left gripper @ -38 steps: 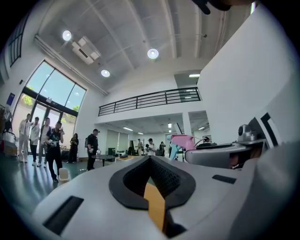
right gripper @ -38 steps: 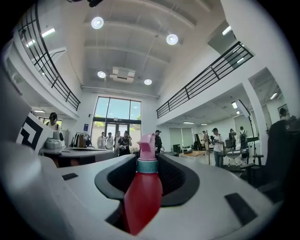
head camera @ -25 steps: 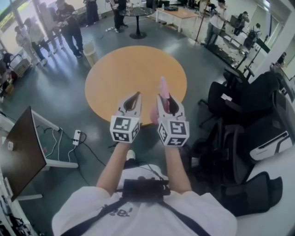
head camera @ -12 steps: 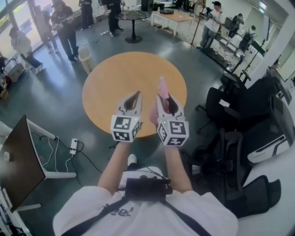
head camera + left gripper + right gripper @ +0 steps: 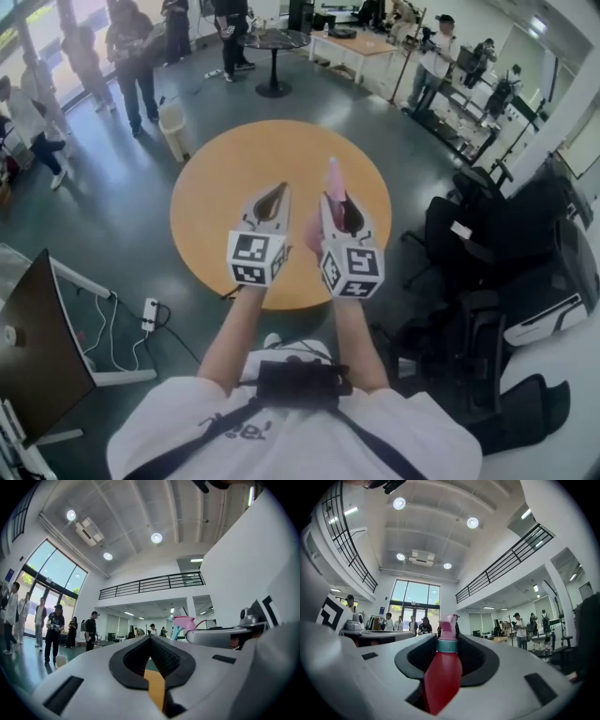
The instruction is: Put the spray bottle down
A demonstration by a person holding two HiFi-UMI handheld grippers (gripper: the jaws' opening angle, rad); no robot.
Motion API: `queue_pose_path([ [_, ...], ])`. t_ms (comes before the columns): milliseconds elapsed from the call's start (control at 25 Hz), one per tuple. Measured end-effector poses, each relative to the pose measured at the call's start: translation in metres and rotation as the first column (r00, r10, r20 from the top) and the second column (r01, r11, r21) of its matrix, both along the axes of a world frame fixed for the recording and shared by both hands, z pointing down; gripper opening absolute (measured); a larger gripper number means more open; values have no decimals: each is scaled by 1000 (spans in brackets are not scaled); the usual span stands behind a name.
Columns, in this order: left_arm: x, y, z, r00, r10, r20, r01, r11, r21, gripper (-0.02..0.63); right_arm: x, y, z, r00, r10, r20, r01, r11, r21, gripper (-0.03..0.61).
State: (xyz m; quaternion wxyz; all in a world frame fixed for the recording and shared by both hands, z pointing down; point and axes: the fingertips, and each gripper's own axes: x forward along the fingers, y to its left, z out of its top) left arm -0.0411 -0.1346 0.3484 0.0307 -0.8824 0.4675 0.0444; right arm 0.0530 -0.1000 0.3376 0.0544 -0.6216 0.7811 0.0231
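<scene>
So, both grippers are held out side by side over the near edge of the round orange table (image 5: 225, 178), pointing across it and roughly level. The right gripper (image 5: 336, 199) is pinching the spray bottle (image 5: 442, 670). The red body is squeezed between the black pads, and the teal collar and pink trigger head poke out past the jaw tips. From the head view the bottle's pink top hangs in the air over the table, clear of the tabletop.

The left gripper (image 5: 274, 194) is just beside it, on the same near side of the table. Its jaws are pressed together at the tips with nothing in them. In the left gripper view you only get a sliver of orange tabletop through the hollow behind the tips.

Right of the table there's a cluster of black office chairs (image 5: 487, 234). Left of the table, closer to the person, is a dark monitor (image 5: 37, 328). A power strip (image 5: 148, 314) lies on the floor between the monitor and the table. A pale bin (image 5: 173, 127) stands just off the table's far left edge. Beyond the table there's a small black round table (image 5: 275, 39) and several people standing (image 5: 131, 47).
</scene>
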Motion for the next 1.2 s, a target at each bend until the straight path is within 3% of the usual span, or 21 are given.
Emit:
queue_pose_path([
  [440,-10,-43,7,999,37,-26,-37,999,-17,12,-7,-35,-5,998,63,-16,-63,998,32,163],
  [720,4,-65,24,998,58,-19,-59,997,-54,12,4,-56,17,997,80,-12,-80,997,-7,163],
  [1200,22,-129,34,1000,19,12,-18,995,-96,12,32,-126,29,998,64,28,-63,997,-49,163],
])
